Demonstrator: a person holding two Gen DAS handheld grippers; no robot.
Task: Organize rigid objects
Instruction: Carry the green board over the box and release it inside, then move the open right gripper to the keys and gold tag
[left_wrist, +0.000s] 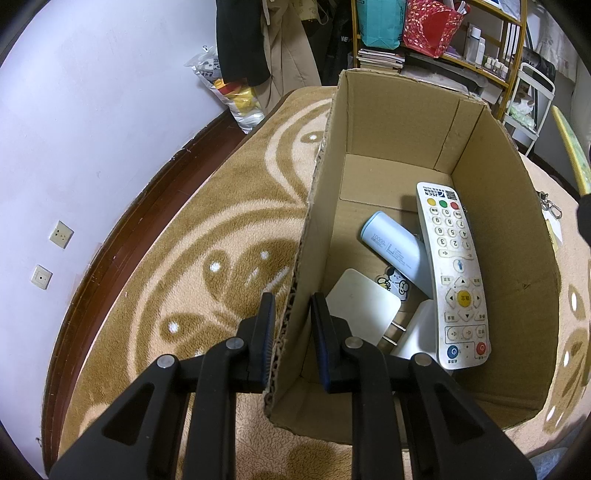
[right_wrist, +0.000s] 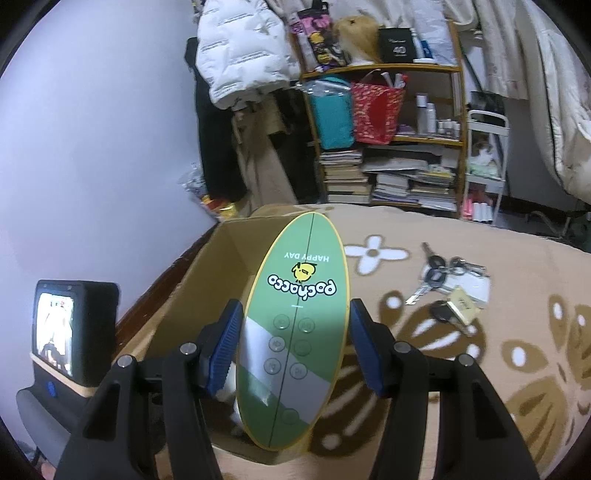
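Observation:
An open cardboard box (left_wrist: 399, 122) sits on a brown patterned blanket (left_wrist: 192, 236). Inside lie a white remote (left_wrist: 456, 273), a pale blue power bank (left_wrist: 395, 247), a white plug charger (left_wrist: 364, 310) and a cartoon dog charm (left_wrist: 393, 282). My left gripper (left_wrist: 291, 306) straddles the box's left wall; the left pad touches it, the right pad stands slightly off. My right gripper (right_wrist: 295, 325) is shut on a green oval Pochacco device (right_wrist: 299, 325), held upright over the box (right_wrist: 207, 273). Its yellow-rimmed edge (left_wrist: 570, 147) shows in the left wrist view.
A bunch of keys with tags (right_wrist: 447, 284) lies on the blanket right of the box; its clasp (left_wrist: 550, 208) shows beside the box. A wall (left_wrist: 92, 129) with sockets runs along the left. Shelves of books and bags (right_wrist: 388, 147) stand behind.

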